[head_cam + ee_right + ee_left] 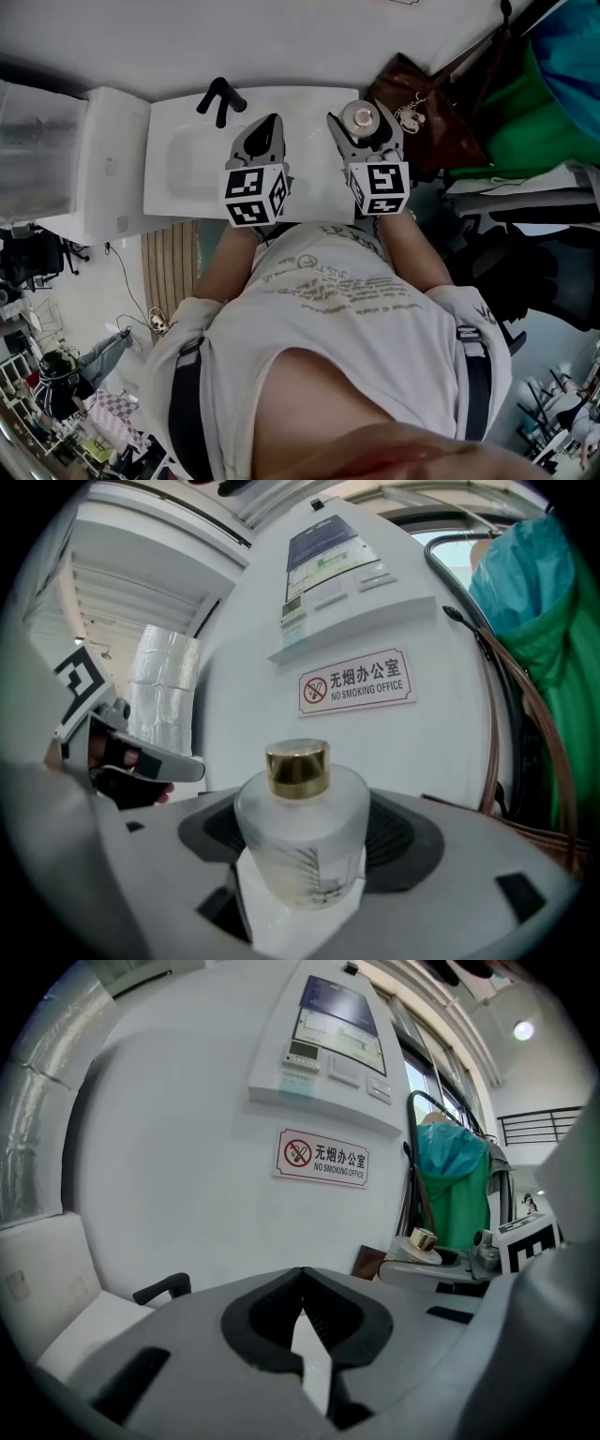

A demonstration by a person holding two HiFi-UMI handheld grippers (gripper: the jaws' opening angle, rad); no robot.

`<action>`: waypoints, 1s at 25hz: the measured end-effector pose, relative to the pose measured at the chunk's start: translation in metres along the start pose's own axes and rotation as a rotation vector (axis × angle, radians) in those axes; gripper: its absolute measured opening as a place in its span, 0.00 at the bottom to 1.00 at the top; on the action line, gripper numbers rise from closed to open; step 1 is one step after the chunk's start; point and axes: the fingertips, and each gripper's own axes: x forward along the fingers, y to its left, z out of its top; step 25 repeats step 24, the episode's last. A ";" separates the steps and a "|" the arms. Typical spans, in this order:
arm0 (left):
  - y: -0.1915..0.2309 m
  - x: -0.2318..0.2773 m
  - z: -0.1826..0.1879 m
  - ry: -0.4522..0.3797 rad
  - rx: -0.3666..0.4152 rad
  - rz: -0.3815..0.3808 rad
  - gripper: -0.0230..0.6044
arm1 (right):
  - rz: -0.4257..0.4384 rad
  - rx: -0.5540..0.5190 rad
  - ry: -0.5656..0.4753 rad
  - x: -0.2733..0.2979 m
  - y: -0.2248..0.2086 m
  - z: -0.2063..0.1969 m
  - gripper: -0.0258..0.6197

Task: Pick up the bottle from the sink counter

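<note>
A frosted glass bottle (300,832) with a gold cap stands upright between the jaws of my right gripper (302,819), whose ribbed pads press both of its sides. From the head view the bottle (360,117) is at the right end of the white sink counter (305,103), inside the right gripper (361,129). I cannot tell whether its base touches the counter. My left gripper (265,131) hovers over the counter's middle, a little left of the bottle. Its jaws (300,1283) are shut with nothing in them. The bottle (424,1244) also shows in the left gripper view, far right.
A black faucet (220,98) stands behind the sink basin (187,164). A brown bag (427,122) and green cloth (544,103) crowd the counter's right side. A white cabinet (103,159) adjoins the left. The wall carries a no-smoking sign (356,683).
</note>
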 end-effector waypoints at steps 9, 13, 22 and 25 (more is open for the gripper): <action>-0.003 0.006 0.006 -0.011 0.016 -0.030 0.07 | -0.026 0.000 -0.029 -0.001 -0.003 0.010 0.56; -0.001 0.007 0.008 -0.015 0.018 -0.038 0.07 | -0.032 -0.002 -0.030 0.000 -0.002 0.012 0.57; 0.006 0.012 0.008 -0.011 0.019 -0.054 0.07 | -0.041 -0.005 -0.012 0.009 0.000 0.008 0.57; 0.009 0.013 0.008 -0.010 0.019 -0.055 0.07 | -0.040 -0.006 -0.008 0.013 0.002 0.008 0.57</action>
